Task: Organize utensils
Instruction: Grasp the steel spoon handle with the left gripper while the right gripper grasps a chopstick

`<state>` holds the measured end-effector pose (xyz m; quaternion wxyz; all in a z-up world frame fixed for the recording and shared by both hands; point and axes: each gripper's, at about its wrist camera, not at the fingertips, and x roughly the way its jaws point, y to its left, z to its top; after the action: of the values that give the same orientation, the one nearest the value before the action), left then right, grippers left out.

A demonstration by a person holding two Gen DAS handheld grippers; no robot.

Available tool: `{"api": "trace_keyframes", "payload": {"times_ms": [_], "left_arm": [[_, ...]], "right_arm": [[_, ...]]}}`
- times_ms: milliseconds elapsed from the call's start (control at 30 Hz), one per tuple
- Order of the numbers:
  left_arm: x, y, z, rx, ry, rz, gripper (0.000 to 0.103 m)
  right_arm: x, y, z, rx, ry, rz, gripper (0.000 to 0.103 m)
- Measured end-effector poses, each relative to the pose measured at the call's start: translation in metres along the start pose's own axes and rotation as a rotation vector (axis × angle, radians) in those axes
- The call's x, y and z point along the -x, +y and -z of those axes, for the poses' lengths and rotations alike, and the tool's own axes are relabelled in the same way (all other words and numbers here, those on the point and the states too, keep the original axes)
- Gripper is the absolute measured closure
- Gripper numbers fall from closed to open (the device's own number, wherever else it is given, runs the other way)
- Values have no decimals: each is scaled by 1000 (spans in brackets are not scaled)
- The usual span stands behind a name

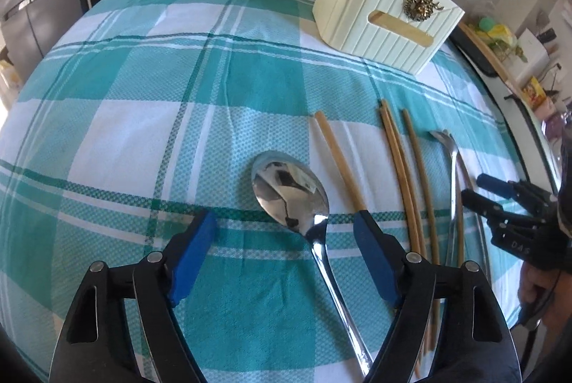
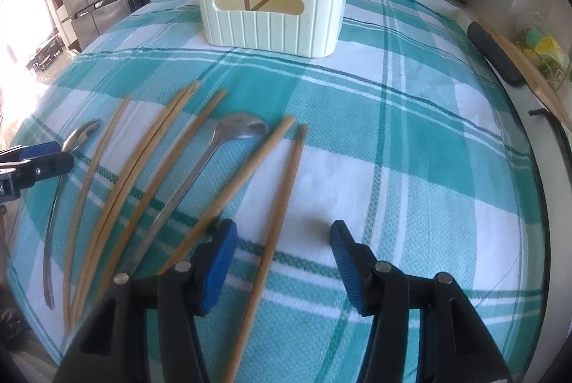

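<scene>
Gripper (image 2: 282,240); chopsticks (image 2: 257,5) inside holder (image 2: 271,25)

Left gripper (image 1: 286,229) over the checked teal-and-white cloth (image 1: 143,118), blue pads apart, nothing pressed. Large steel spoon (image 1: 290,191) lies between them, bowl up, handle running toward the camera. Wooden chopsticks (image 1: 404,175) in a loose row to its right, then a second spoon (image 1: 453,182). Right gripper (image 1: 479,191) at the frame's right edge. Cream ribbed holder (image 1: 375,25) stands farther back.
</scene>
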<state>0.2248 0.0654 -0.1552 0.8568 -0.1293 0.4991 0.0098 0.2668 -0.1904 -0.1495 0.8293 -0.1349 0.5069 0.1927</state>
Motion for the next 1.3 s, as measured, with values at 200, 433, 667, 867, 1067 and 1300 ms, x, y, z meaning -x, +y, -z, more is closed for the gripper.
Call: {"api": "trace_keyframes", "payload": {"times_ms": [200,433,667,867,1067,1300], "left_arm": [[-8,-5,-5,-38,-4,-18,59],[-7,0,-11,-23,-37,64,64],[33,5,-24,-13,-144,120,67],[70,9,-27,-25,-238,163,103],[68,15,-34,-30,-234,167,103],[43,15,-61,-68,-163,155,41]], "right_arm": [[-14,1,-29,8,15,-24,77],[-11,-15,-40,-74,-10,-119,97],[46,-31,-45,-148,-161,-166,97],[110,-37,-44,-170,-311,-189,97],[139,-36,-33,-178,-374,-193,97],[148,-38,-22,-176,-377,-171,97]]}}
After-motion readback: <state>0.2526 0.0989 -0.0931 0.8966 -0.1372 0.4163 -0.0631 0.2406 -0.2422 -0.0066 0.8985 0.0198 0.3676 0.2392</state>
